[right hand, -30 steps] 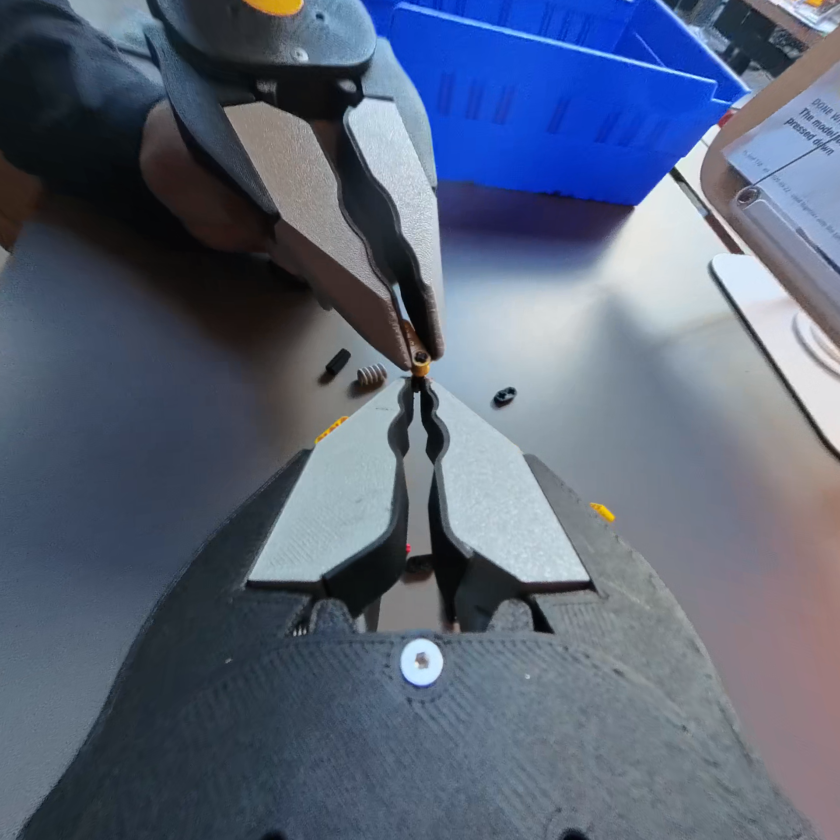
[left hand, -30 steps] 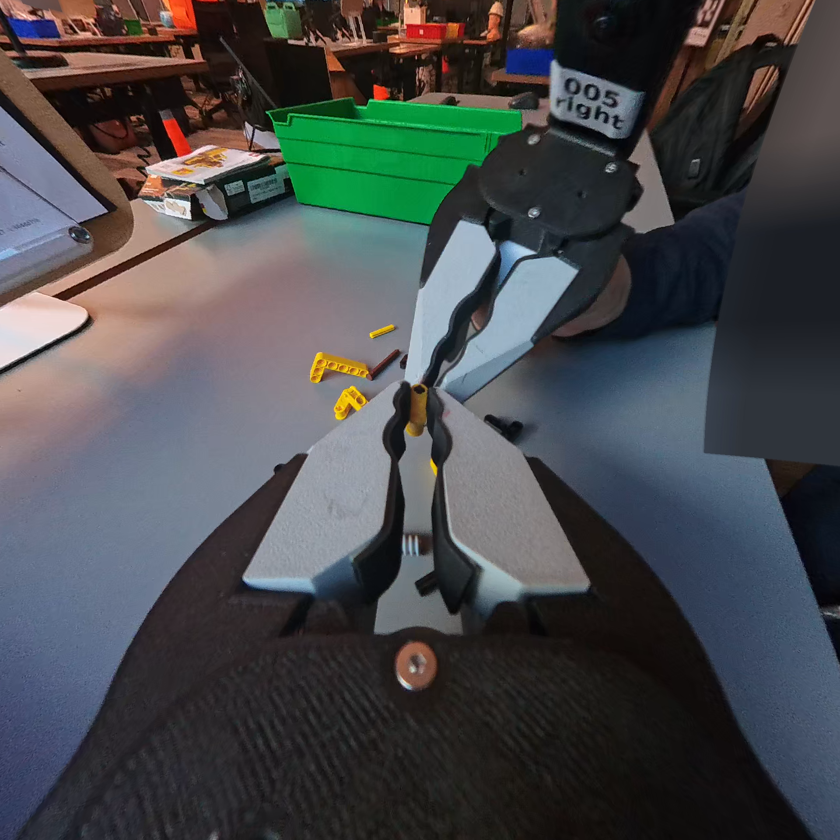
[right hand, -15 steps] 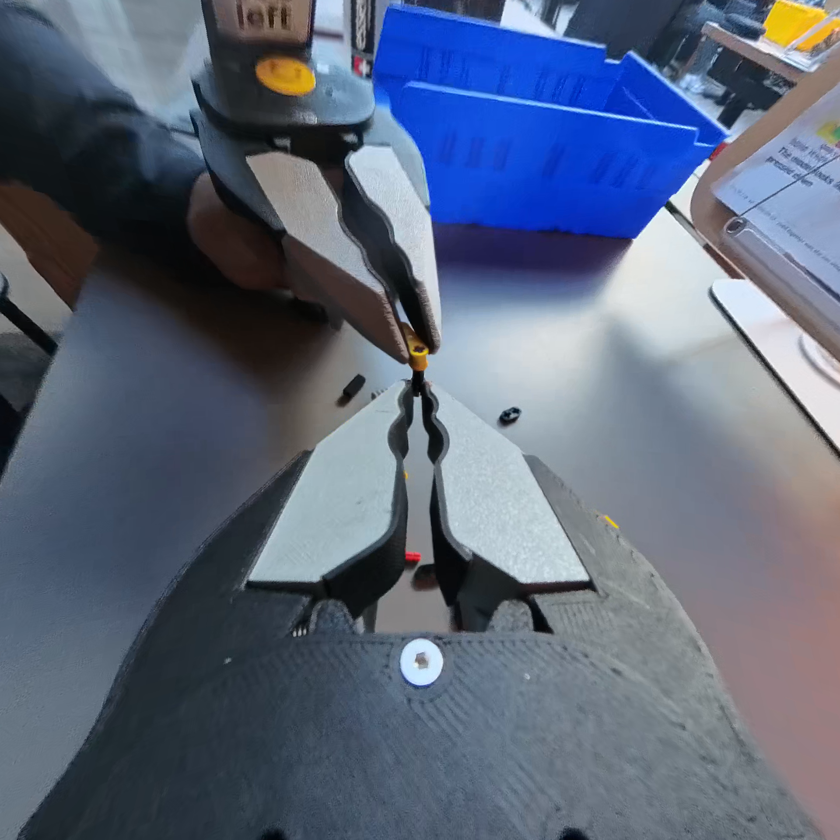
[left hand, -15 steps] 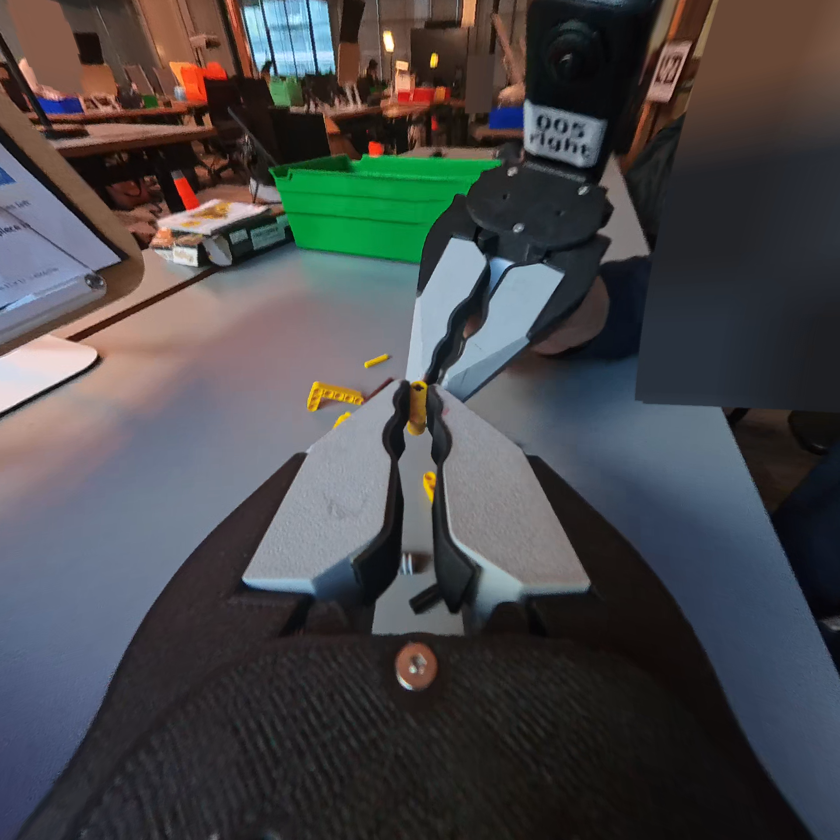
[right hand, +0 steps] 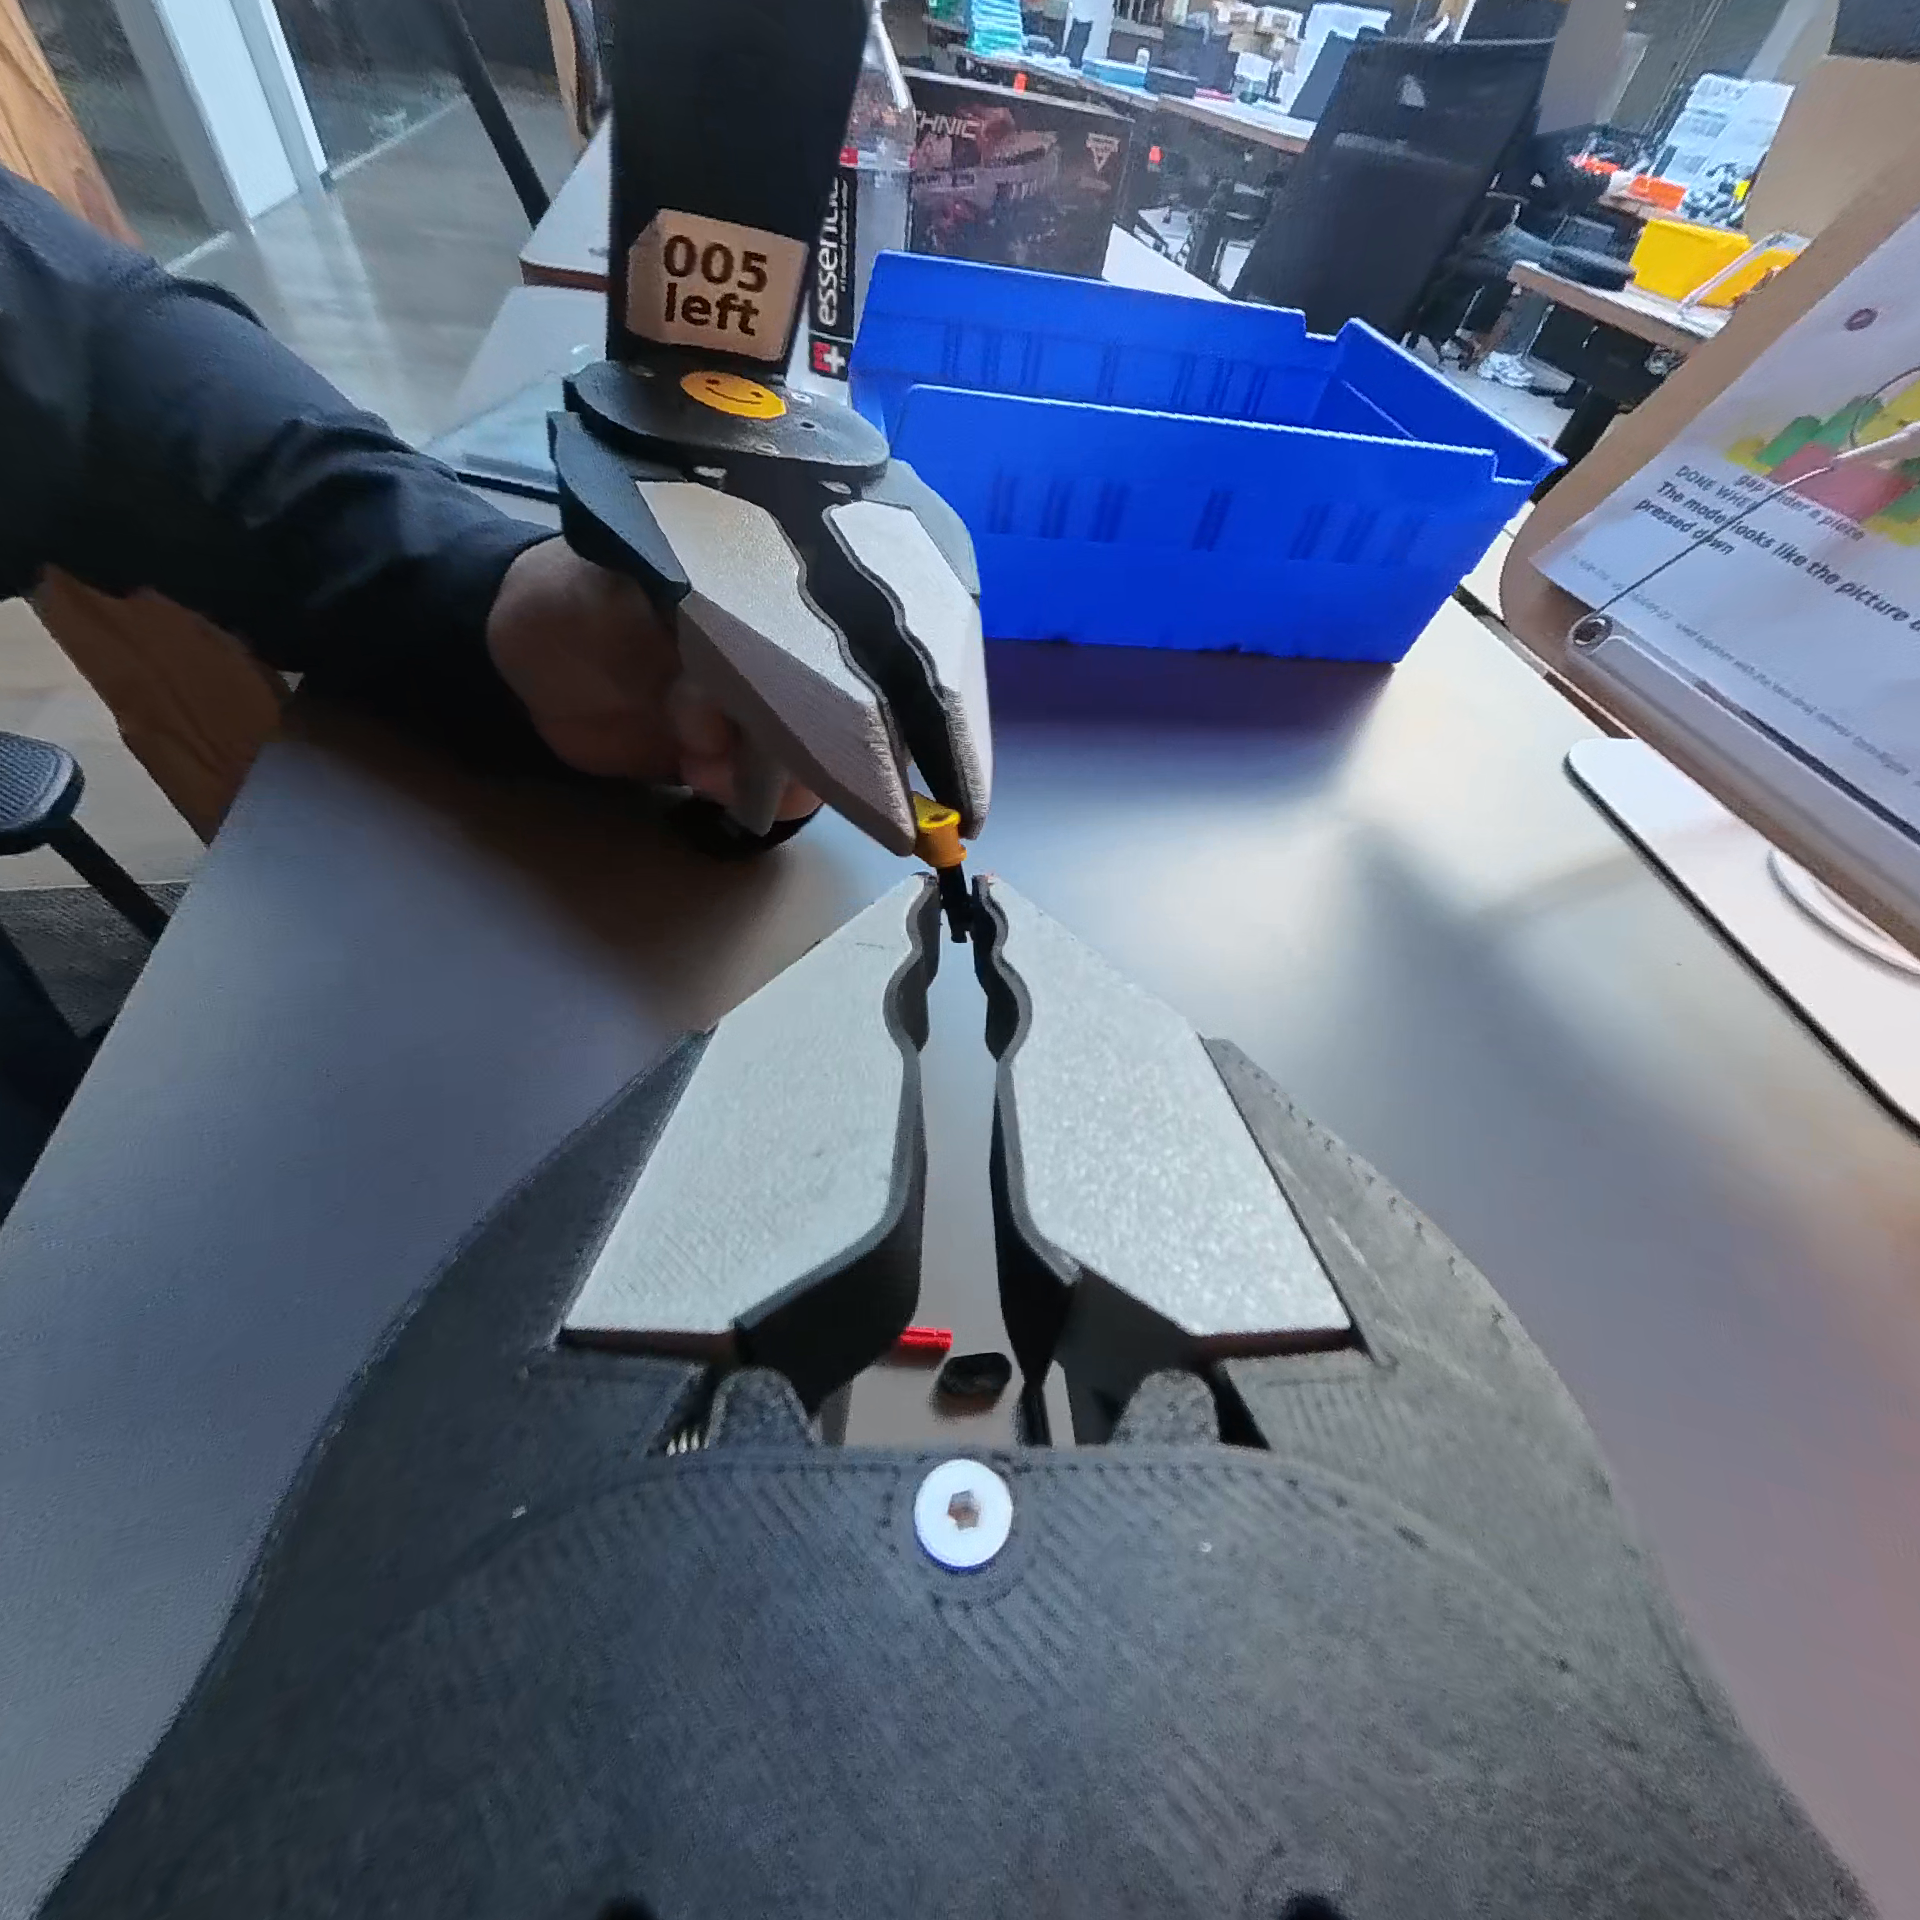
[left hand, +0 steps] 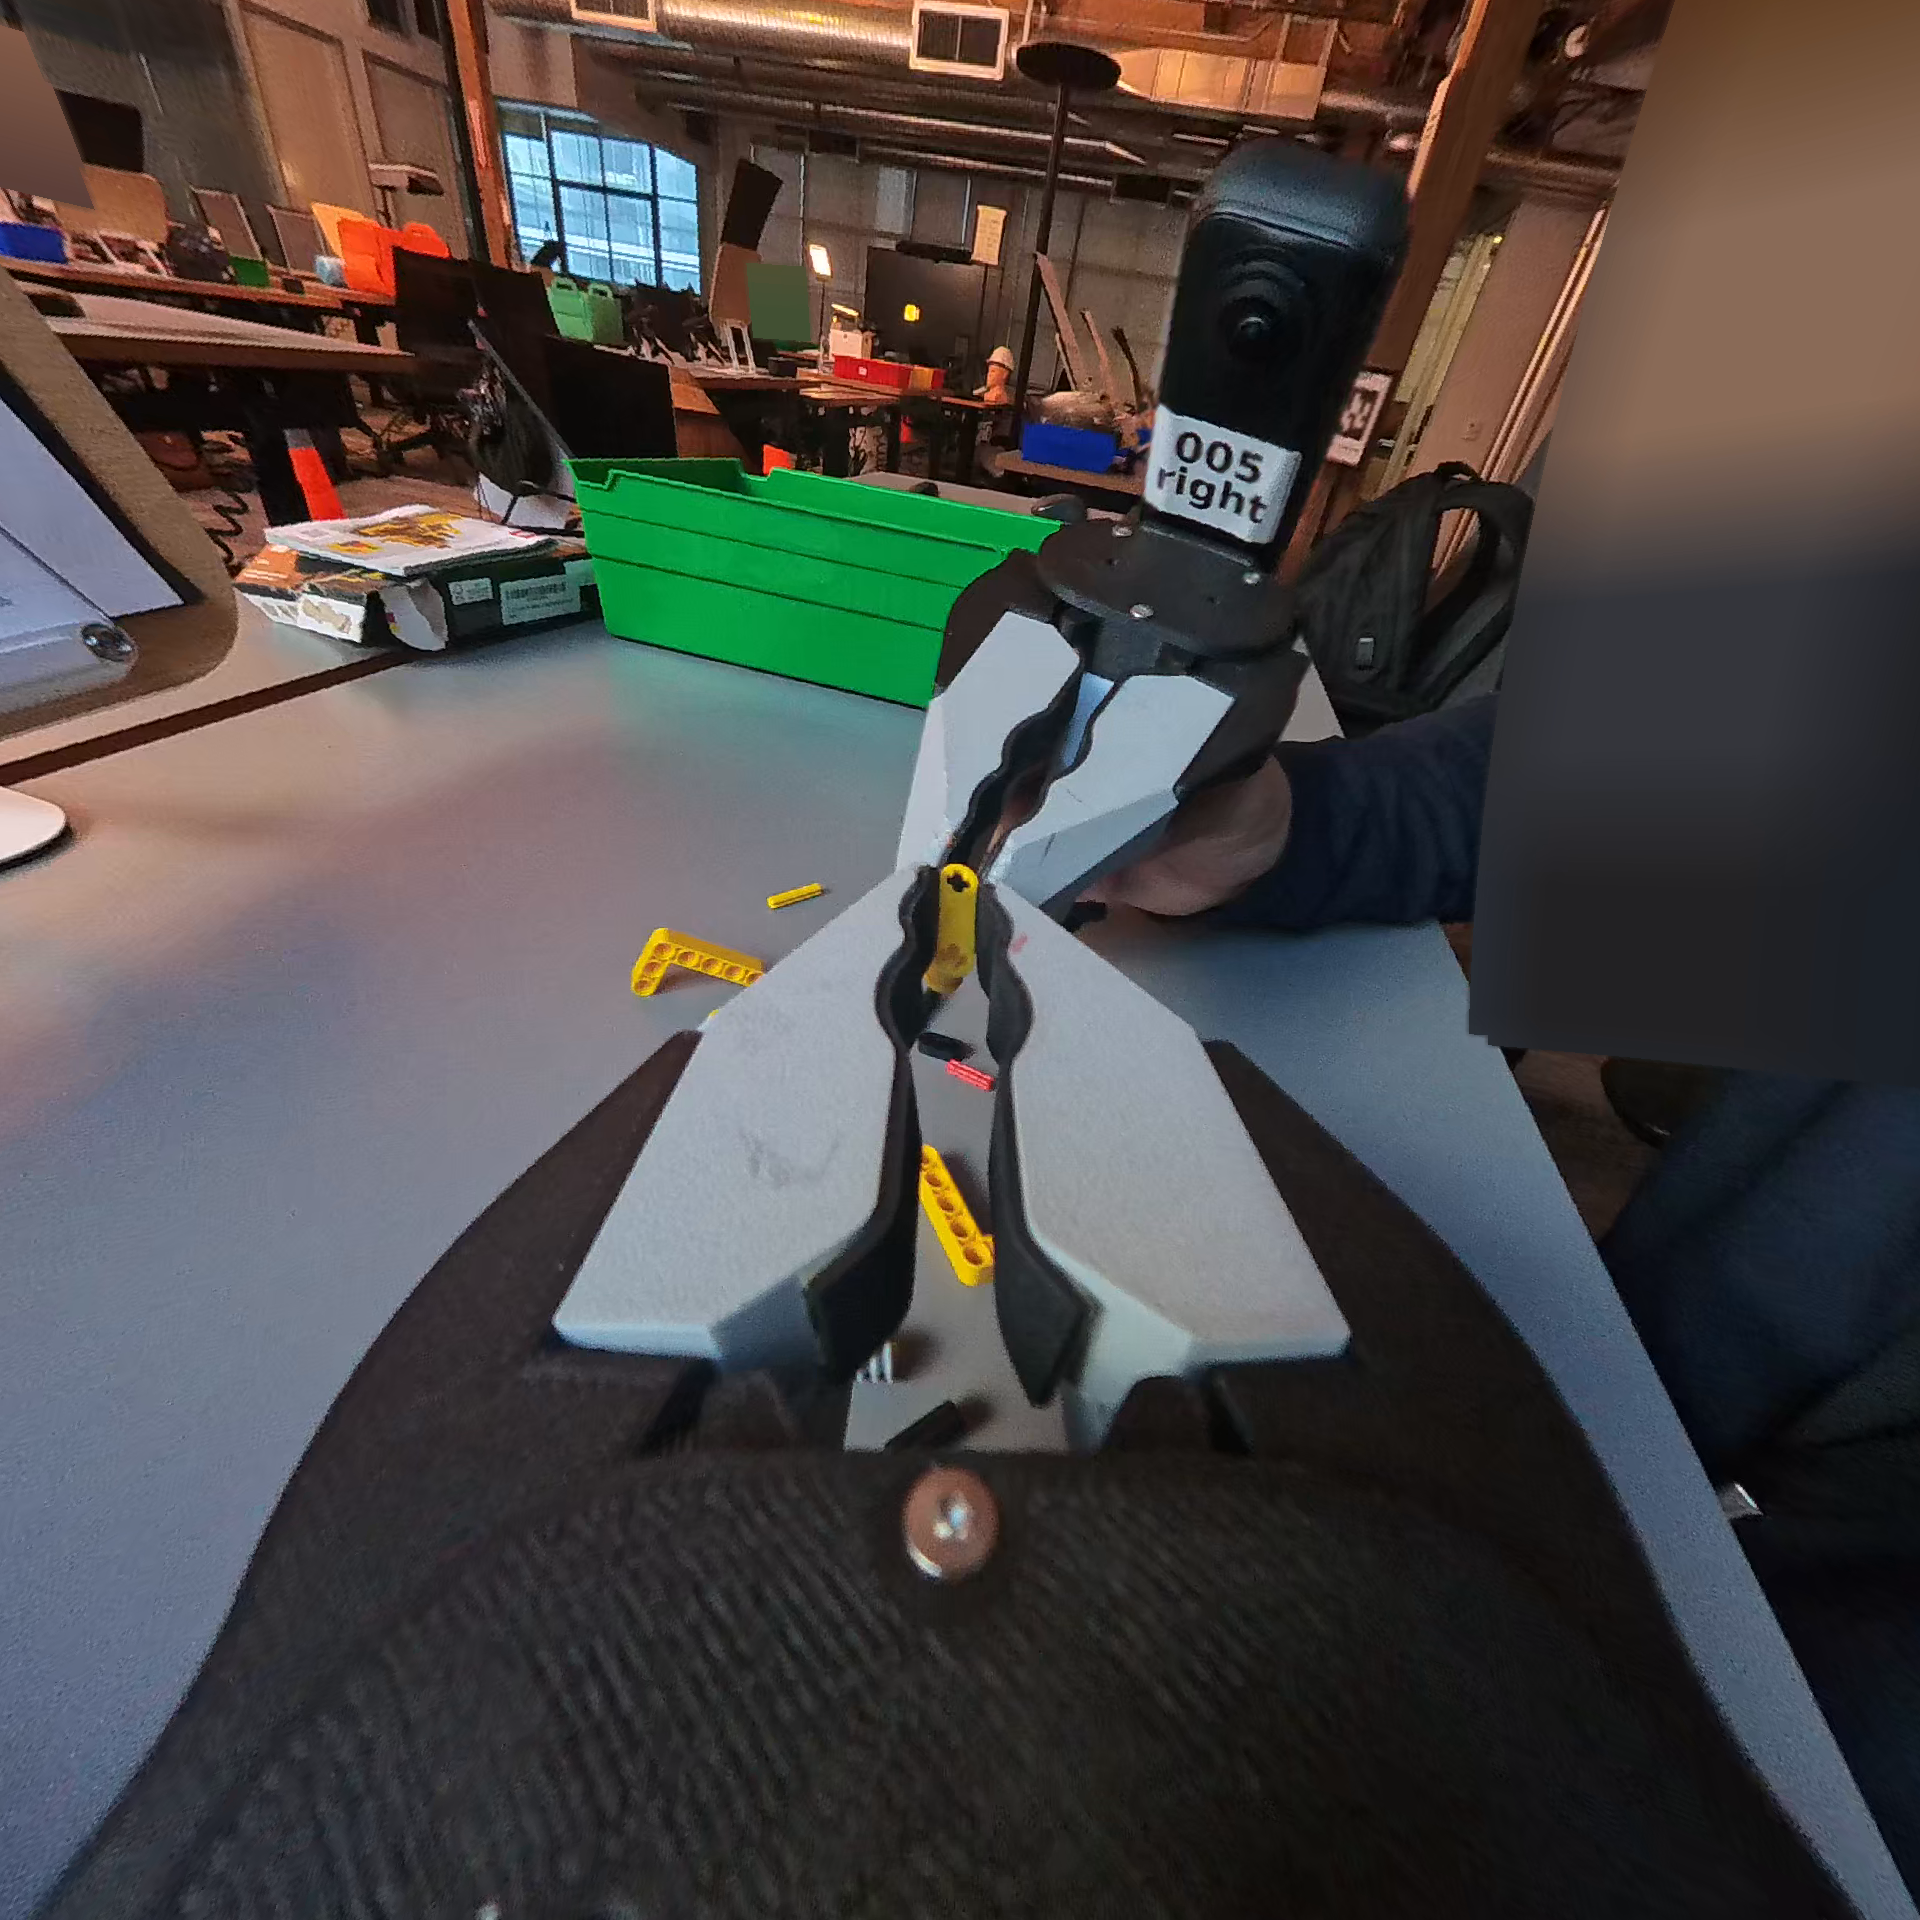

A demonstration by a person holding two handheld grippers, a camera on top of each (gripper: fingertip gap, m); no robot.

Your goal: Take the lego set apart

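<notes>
My left gripper (left hand: 951,896) is shut on a small yellow connector (left hand: 954,927) and holds it above the grey table (left hand: 416,935). My right gripper (right hand: 956,896) is shut on a thin black pin (right hand: 956,912). The two grippers meet tip to tip. In the right wrist view the pin reaches the yellow connector (right hand: 938,831) in the left gripper (right hand: 940,821). I cannot tell whether the pin is still seated in it. The right gripper (left hand: 987,847) shows just behind the connector in the left wrist view.
Loose parts lie on the table: a yellow L-beam (left hand: 691,961), a short yellow axle (left hand: 795,896), a yellow beam (left hand: 956,1216), a red pin (left hand: 968,1075). A green bin (left hand: 790,582) and a box (left hand: 416,597) stand behind. A blue bin (right hand: 1174,499) and a stand with a sheet (right hand: 1766,582) are in the right wrist view. Left and right tips are no more than a few centimetres apart.
Both grippers have risen higher above the table, still tip to tip. More of the black pin shows between the yellow connector and the right gripper's tips.
</notes>
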